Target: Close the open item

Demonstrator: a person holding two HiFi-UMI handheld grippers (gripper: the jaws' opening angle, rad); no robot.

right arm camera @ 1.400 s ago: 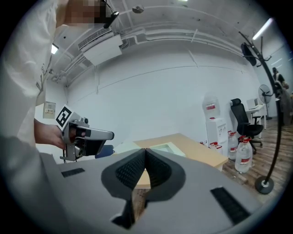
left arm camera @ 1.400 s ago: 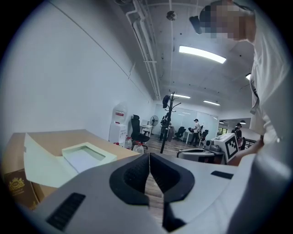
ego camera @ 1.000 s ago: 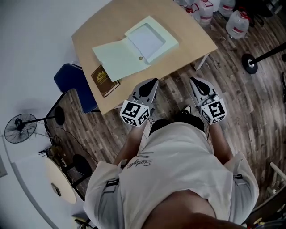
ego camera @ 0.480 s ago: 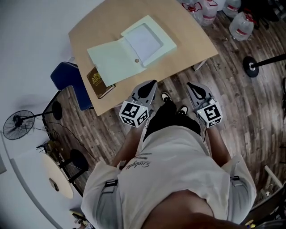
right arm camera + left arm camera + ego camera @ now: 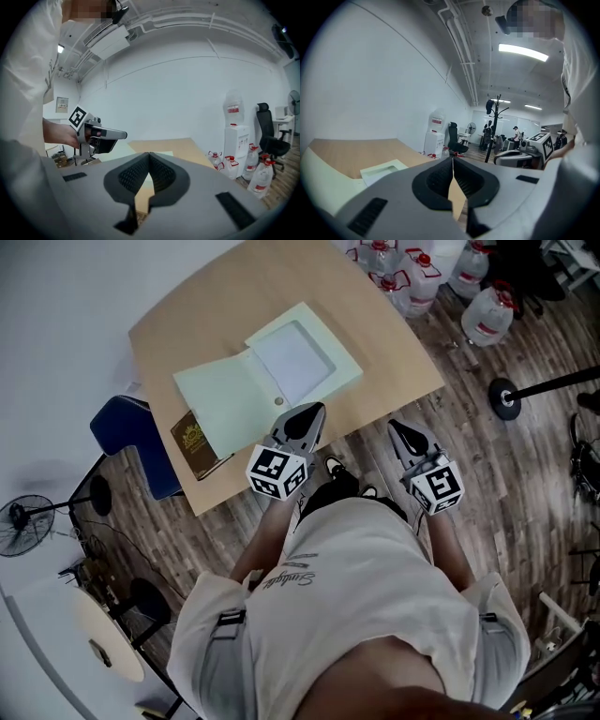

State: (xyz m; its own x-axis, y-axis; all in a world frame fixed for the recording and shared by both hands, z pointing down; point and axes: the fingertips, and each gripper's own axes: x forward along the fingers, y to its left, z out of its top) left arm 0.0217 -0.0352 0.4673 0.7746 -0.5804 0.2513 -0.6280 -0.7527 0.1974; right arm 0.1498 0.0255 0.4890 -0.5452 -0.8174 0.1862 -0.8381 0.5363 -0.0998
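Two grippers show in the head view, both held in front of the person at the near edge of the table (image 5: 216, 306). The left gripper (image 5: 302, 421) sits at frame centre, and its tips reach just over the table edge. The right gripper (image 5: 405, 433) is right of centre, over the floor. The pale green box (image 5: 302, 357) lies open in the upper middle of the frame. Its lid (image 5: 225, 409) is folded flat toward the lower left, and a brown book (image 5: 194, 440) lies just beside that lid.

From the left gripper view, the jaws meet at their tips with nothing held. The box and its lid lie low at the left of the frame, apart from the jaws.

From the right gripper view, these jaws are also together and empty. The left gripper shows at middle left and the tabletop lies beyond.

Closing has not begun; this looks like the approach. The next move probably calls for getting a jaw under the lid's free edge and swinging it over the tray until it lies flat.
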